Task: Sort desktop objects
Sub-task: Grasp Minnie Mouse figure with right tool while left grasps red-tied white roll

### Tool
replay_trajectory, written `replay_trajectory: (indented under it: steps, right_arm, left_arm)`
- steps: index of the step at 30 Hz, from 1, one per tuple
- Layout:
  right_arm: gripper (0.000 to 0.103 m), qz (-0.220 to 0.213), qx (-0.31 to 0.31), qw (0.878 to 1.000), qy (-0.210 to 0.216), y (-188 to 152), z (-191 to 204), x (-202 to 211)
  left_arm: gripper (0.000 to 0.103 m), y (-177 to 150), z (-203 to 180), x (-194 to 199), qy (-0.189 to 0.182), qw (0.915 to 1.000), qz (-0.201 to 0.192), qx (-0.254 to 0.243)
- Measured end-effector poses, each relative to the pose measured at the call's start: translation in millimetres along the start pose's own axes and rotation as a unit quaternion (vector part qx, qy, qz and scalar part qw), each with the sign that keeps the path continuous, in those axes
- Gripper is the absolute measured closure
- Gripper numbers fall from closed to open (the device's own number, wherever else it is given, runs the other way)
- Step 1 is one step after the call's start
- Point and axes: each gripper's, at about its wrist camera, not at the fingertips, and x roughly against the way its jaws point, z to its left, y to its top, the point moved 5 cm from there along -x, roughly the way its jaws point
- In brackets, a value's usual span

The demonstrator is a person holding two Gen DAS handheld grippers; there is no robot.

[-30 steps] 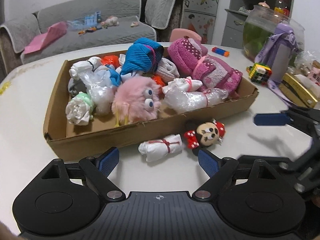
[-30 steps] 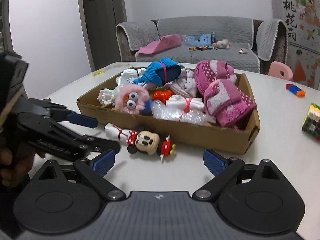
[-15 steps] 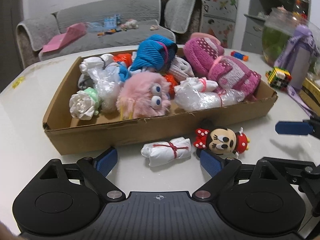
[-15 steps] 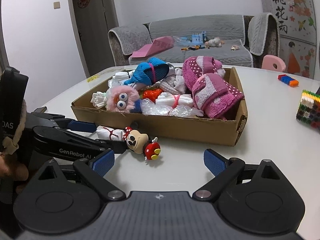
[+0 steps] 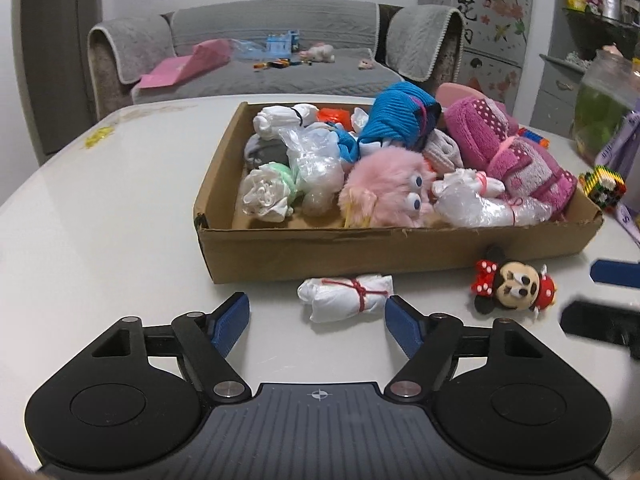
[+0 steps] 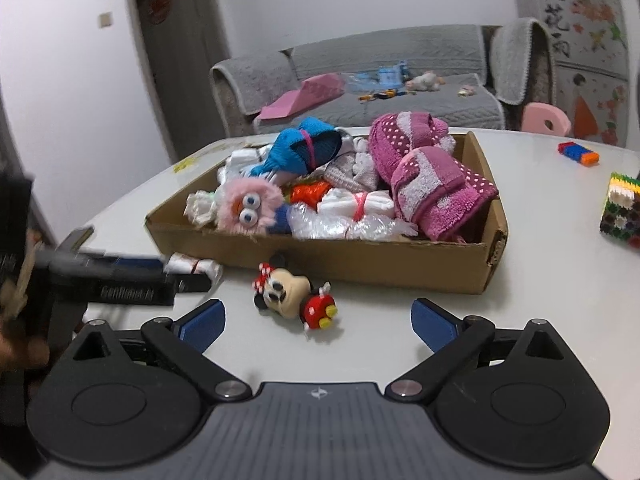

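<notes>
A white cloth roll [image 5: 346,297] tied with red string lies on the table in front of the cardboard box [image 5: 360,250]. My left gripper [image 5: 318,322] reaches toward it with its jaws closing; the right blue pad touches the roll's end, the left pad stands apart. A Minnie Mouse doll [image 5: 514,286] lies to the right of the roll. In the right wrist view the doll [image 6: 294,294] rests just ahead of my right gripper [image 6: 316,320], whose jaws are opening wide with nothing pressed between them. The left gripper [image 6: 132,280] appears there at the left over the roll [image 6: 192,266].
The box [image 6: 360,260] holds a pink fuzzy toy [image 5: 386,190], blue knit [image 5: 400,120], magenta towels [image 5: 516,156] and plastic-wrapped bundles. A bead cube [image 6: 622,212] and a small block [image 6: 578,152] sit on the table at right. A jar [image 5: 600,116] stands far right. A grey sofa is behind.
My left gripper has slid left and forward, so the white roll now sits between its pads, and its jaws have narrowed. The right gripper's view has tilted, with the doll nearer its middle.
</notes>
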Motion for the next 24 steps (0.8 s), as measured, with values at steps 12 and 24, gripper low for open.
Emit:
replay_trajectory:
  steps: [12, 24]
  right_arm:
    - [0.002, 0.018, -0.063, 0.995, -0.082, -6, 29, -37]
    - [0.064, 0.009, -0.017, 0.992, -0.126, -4, 29, -37]
  left_arm:
    - [0.015, 5, 10, -7, -0.041, 0.999, 0.005, -0.016]
    - [0.02, 5, 4, -7, -0.035, 0.9992, 0.0, -0.021]
